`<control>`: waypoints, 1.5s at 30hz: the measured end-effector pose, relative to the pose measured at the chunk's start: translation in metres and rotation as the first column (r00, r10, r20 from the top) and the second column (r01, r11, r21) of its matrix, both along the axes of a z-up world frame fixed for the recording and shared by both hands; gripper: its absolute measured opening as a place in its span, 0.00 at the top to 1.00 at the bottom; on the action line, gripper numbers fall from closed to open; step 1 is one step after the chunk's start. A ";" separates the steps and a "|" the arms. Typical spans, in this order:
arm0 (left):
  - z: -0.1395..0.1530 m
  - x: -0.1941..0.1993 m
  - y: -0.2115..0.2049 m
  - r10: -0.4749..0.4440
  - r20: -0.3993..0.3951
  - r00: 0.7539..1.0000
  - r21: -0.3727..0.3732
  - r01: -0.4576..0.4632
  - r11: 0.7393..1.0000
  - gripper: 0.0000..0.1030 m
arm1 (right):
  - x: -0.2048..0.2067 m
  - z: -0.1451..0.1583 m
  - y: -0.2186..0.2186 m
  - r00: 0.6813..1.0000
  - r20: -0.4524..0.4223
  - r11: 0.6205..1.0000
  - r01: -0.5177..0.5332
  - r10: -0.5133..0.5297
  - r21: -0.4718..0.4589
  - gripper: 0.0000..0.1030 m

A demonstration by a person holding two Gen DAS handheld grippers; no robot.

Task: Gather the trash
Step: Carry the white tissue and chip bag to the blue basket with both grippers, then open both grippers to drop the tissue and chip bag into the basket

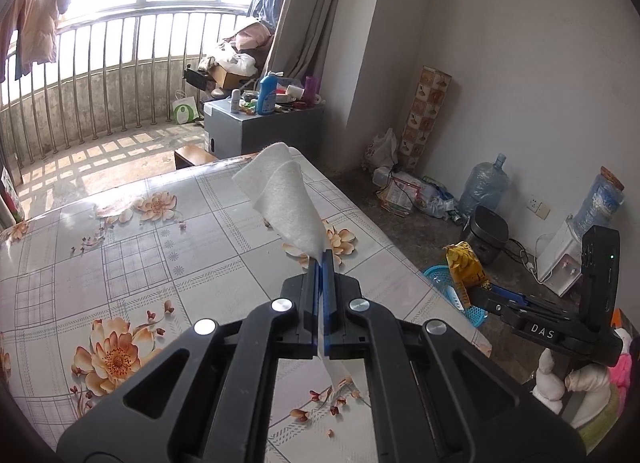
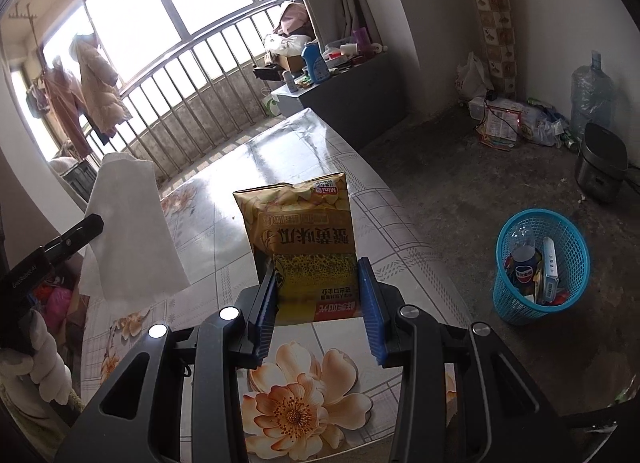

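Observation:
My left gripper [image 1: 322, 257] is shut on a white paper towel [image 1: 286, 199] and holds it up over the floral table [image 1: 132, 263]. The towel also shows at the left of the right wrist view [image 2: 128, 231]. My right gripper [image 2: 318, 267] is shut on a yellow snack bag [image 2: 300, 223], held upright above the table [image 2: 320, 167]. In the left wrist view the right gripper [image 1: 476, 295] holds the bag [image 1: 466, 267] off the table's right edge, over a blue mesh trash basket [image 1: 440, 279]. The basket [image 2: 542, 263] stands on the floor with a bottle and packets inside.
A grey cabinet [image 1: 260, 127] with bottles stands beyond the table. Bags and papers [image 1: 408, 191], water jugs [image 1: 484, 183], a black cooker [image 1: 490, 233] and a dispenser [image 1: 560, 263] line the right wall. A balcony railing [image 1: 100, 75] is at the back.

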State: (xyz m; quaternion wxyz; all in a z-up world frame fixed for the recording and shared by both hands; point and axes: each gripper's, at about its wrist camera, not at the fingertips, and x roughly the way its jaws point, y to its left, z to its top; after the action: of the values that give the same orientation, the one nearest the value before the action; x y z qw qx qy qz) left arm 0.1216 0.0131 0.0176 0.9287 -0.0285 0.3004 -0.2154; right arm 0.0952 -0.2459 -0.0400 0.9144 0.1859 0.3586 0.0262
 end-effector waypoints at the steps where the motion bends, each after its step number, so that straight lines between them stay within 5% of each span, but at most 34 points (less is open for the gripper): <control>1: 0.002 -0.001 -0.004 -0.009 0.005 1.000 0.006 0.009 1.000 1.00 | -0.003 0.003 -0.004 1.000 0.008 1.000 0.011 -0.011 0.006 0.64; 13: 0.013 -0.013 -0.082 -0.145 0.048 0.988 0.084 0.141 0.986 1.00 | -0.049 0.025 -0.070 0.979 0.081 0.983 0.184 -0.185 0.016 0.64; 25: 0.009 0.003 -0.171 -0.322 0.018 0.947 0.078 0.320 0.944 1.00 | -0.089 0.004 -0.163 0.895 0.032 0.895 0.444 -0.445 0.044 0.64; 37: -0.032 0.034 -0.314 -0.544 -0.181 0.819 0.038 0.559 0.829 1.00 | -0.092 -0.071 -0.247 0.812 -0.116 0.775 0.581 -0.571 0.251 0.64; 42: -0.078 0.062 -0.377 -0.560 -0.337 0.757 0.026 0.602 0.798 1.00 | -0.078 -0.108 -0.286 0.792 -0.172 0.725 0.607 -0.586 0.326 0.64; 45: -0.117 0.085 -0.408 -0.539 -0.472 0.697 -0.014 0.606 0.795 1.00 | -0.066 -0.136 -0.309 0.778 -0.207 0.695 0.625 -0.594 0.355 0.64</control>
State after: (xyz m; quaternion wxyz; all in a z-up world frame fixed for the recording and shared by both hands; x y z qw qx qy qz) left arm 0.2065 -0.3953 -0.0995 0.7179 0.0835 0.5164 -0.4593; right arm 0.0290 -0.5547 -0.1757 0.7976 0.4798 0.2978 -0.2119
